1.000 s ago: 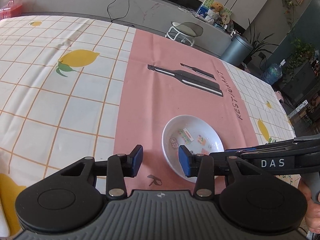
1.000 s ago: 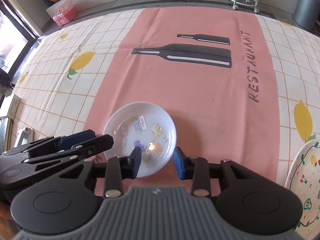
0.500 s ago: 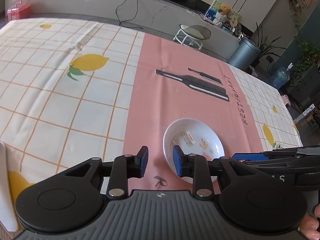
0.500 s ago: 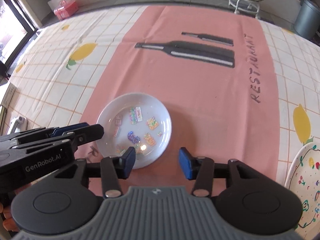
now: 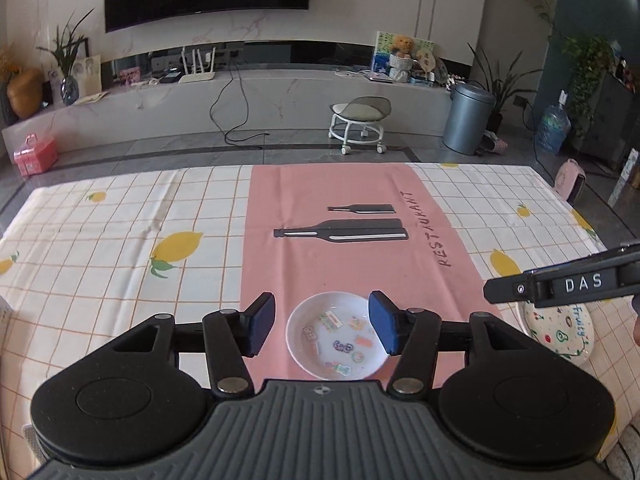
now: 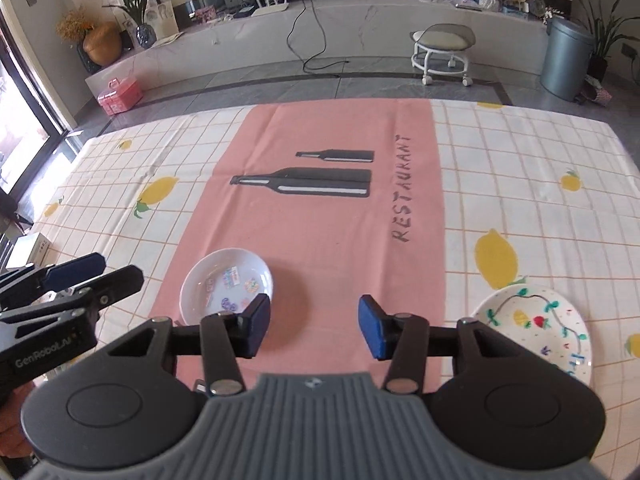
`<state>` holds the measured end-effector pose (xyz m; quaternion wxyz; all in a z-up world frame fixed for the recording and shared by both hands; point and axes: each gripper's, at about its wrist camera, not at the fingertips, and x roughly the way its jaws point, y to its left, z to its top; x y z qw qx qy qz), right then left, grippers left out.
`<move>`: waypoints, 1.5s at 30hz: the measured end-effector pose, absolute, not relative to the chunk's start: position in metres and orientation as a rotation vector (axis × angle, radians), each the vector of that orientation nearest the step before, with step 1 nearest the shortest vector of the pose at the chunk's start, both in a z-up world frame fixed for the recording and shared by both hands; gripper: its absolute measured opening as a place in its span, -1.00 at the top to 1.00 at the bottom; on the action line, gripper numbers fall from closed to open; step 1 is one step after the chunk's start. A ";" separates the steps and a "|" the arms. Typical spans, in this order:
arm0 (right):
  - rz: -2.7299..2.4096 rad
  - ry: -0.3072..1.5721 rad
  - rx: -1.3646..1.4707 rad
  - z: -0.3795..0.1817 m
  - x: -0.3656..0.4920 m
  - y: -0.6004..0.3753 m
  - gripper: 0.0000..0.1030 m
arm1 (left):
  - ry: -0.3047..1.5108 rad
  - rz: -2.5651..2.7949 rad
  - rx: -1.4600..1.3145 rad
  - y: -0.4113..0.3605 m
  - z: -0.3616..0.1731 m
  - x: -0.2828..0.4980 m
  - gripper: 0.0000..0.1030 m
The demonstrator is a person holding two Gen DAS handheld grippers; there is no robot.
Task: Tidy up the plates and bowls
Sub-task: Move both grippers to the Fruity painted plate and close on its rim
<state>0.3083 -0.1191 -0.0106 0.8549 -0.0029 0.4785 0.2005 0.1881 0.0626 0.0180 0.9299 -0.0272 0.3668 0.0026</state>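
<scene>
A small white bowl [image 5: 338,336] with colourful stickers inside sits on the pink runner near the table's front edge; it also shows in the right wrist view [image 6: 227,282]. My left gripper [image 5: 322,328] is open and empty, raised above and behind the bowl. My right gripper [image 6: 313,327] is open and empty, to the right of the bowl. A white plate [image 6: 538,326] painted with fruit lies at the front right; in the left wrist view the plate [image 5: 560,334] is partly hidden by the right gripper's arm.
The table carries a checked lemon cloth [image 5: 120,248] with a pink runner [image 6: 332,208] printed with bottles. Beyond the far edge are a white stool [image 5: 360,120], a grey bin [image 5: 468,118] and a pink box [image 5: 35,155] on the floor.
Both grippers have lifted and pulled back from the bowl, and both have opened wider. The bowl stays on the runner. The views now take in the room beyond the table.
</scene>
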 end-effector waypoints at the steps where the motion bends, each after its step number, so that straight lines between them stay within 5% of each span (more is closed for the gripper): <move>1: 0.408 0.992 0.017 -0.007 0.306 -0.129 0.04 | 0.759 0.000 -0.039 0.054 0.025 0.190 -0.24; 10: 0.294 0.903 0.122 0.002 0.298 -0.228 -0.01 | 0.834 -0.114 0.023 -0.024 0.055 0.222 -0.23; 30: 0.109 0.998 0.378 -0.052 0.319 -0.349 -0.02 | 1.178 -0.143 -0.150 -0.084 -0.031 0.278 -0.15; 45: 0.046 1.149 0.319 -0.091 0.329 -0.350 0.07 | 1.205 -0.193 -0.156 -0.122 -0.069 0.301 -0.14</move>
